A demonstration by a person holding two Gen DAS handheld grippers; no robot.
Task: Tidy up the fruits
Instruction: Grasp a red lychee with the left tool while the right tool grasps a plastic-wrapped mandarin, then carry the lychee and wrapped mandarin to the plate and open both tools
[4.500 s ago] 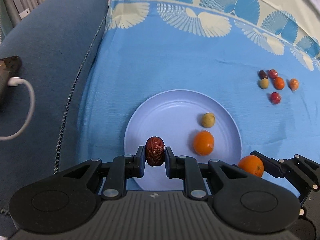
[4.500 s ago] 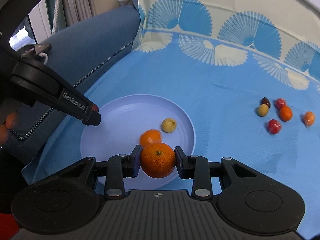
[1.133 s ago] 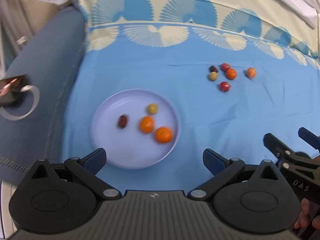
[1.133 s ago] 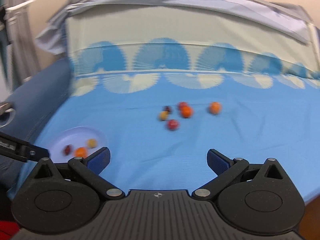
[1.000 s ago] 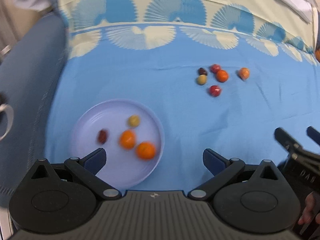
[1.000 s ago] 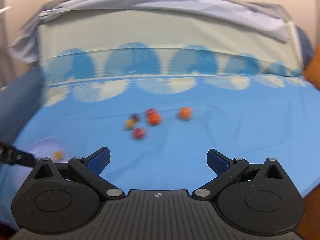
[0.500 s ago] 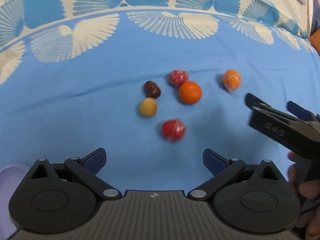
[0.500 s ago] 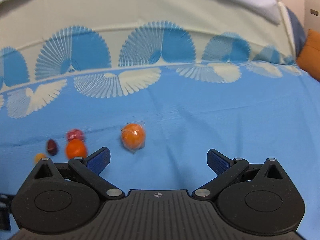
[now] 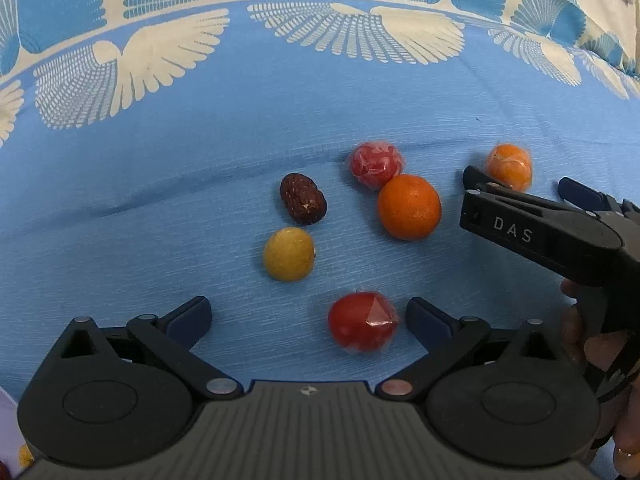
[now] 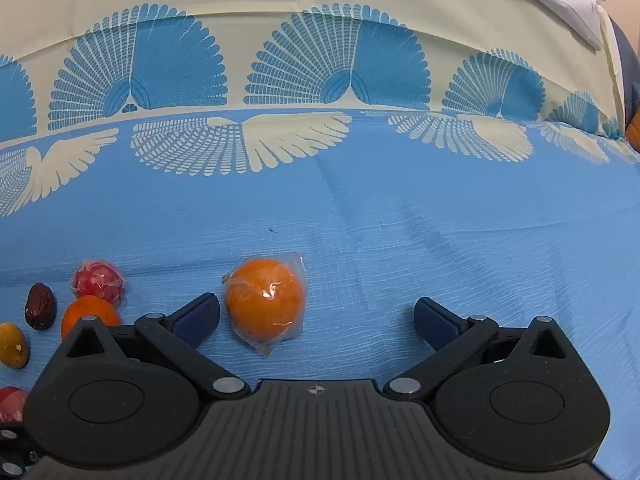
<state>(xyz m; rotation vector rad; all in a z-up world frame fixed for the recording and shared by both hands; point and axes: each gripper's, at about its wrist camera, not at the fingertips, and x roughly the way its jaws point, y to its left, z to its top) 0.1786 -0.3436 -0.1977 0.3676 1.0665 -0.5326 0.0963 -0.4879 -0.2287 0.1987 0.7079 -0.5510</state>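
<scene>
Several loose fruits lie on the blue cloth. My left gripper (image 9: pixel 308 314) is open; a wrapped red fruit (image 9: pixel 362 327) lies between its fingertips, nearer the right one. Beyond it lie a yellow fruit (image 9: pixel 289 254), a dark red date (image 9: pixel 303 199), a bare orange (image 9: pixel 409 207) and another wrapped red fruit (image 9: pixel 375 164). My right gripper (image 10: pixel 316 318) is open; a wrapped orange (image 10: pixel 265 300) lies between its fingertips, close to the left one. The right gripper also shows in the left wrist view (image 9: pixel 532 188), with the wrapped orange (image 9: pixel 509 165) behind its near finger.
The patterned blue and cream cloth (image 10: pixel 440 216) covers the surface. The edge of the pale plate (image 9: pixel 5 428) shows at the lower left corner of the left wrist view. The date (image 10: pixel 40 305), bare orange (image 10: pixel 89 312) and yellow fruit (image 10: pixel 12 345) lie left of the right gripper.
Both grippers released their fruit on the plate earlier, then swung right to the loose fruits. In the last half second both came lower and closer, each now straddling a wrapped fruit.
</scene>
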